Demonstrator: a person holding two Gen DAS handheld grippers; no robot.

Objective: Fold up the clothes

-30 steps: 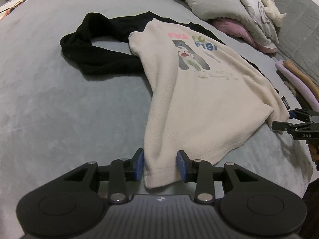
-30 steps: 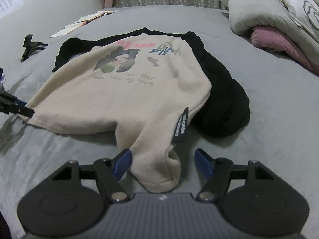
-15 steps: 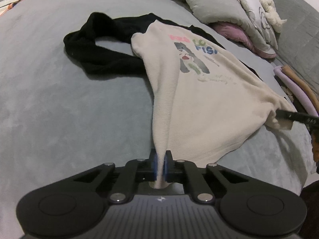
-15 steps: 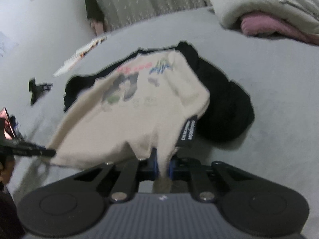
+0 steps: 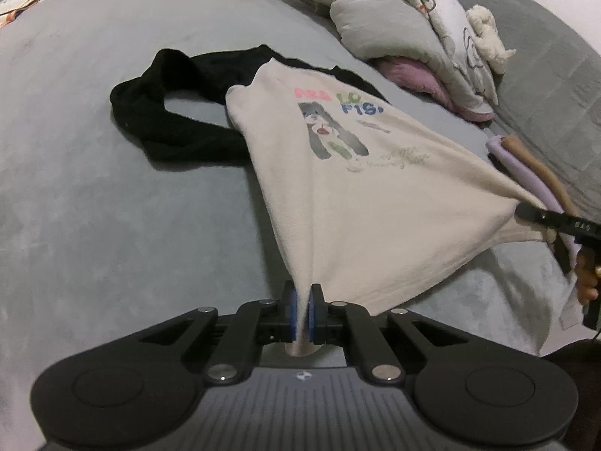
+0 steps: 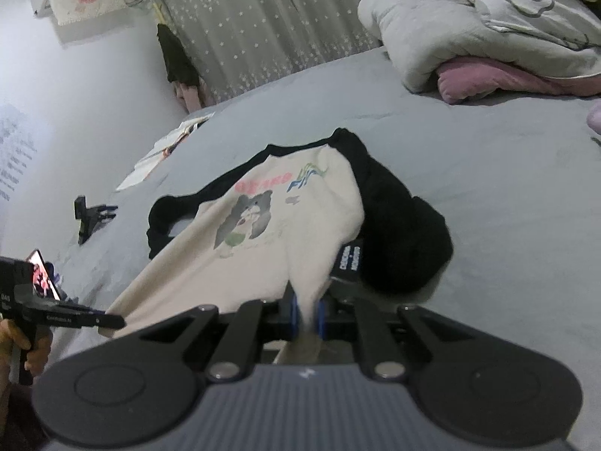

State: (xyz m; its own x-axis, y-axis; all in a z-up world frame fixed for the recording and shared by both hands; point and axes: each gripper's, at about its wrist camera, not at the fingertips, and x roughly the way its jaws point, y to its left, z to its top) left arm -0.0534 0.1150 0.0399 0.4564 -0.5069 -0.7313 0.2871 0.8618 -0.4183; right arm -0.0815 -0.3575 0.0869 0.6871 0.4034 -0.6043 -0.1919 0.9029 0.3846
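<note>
Grey plush covers the whole bed [image 5: 112, 206], and past its far edge a star-dotted curtain [image 6: 263, 18] hangs beside a pale wall. A bunched grey duvet [image 6: 469, 26] sits over one pink pillow [image 6: 507, 79] at the head end, with a small plush toy [image 5: 486, 35] on top. One cream sweatshirt [image 5: 357, 188] with black sleeves [image 5: 169, 124] lies mid-bed, its hem lifted off the cover while the sleeves stay down. The left gripper [image 5: 300, 310] is clenched on one hem corner; the right gripper [image 6: 307, 314] pinches the opposite corner, and cloth is stretched taut between the two. From the left wrist view the right tool shows only as a black bar at the frame edge with fingers of a hand [image 5: 588, 282] below it, mostly cut off. The printed chest lettering is too soft to read in full. Some papers [image 6: 169, 154] lie near the far side, a black clip-like object [image 6: 92, 218] nearby, and one lit phone screen [image 6: 43, 276], partly hidden behind the left tool
</note>
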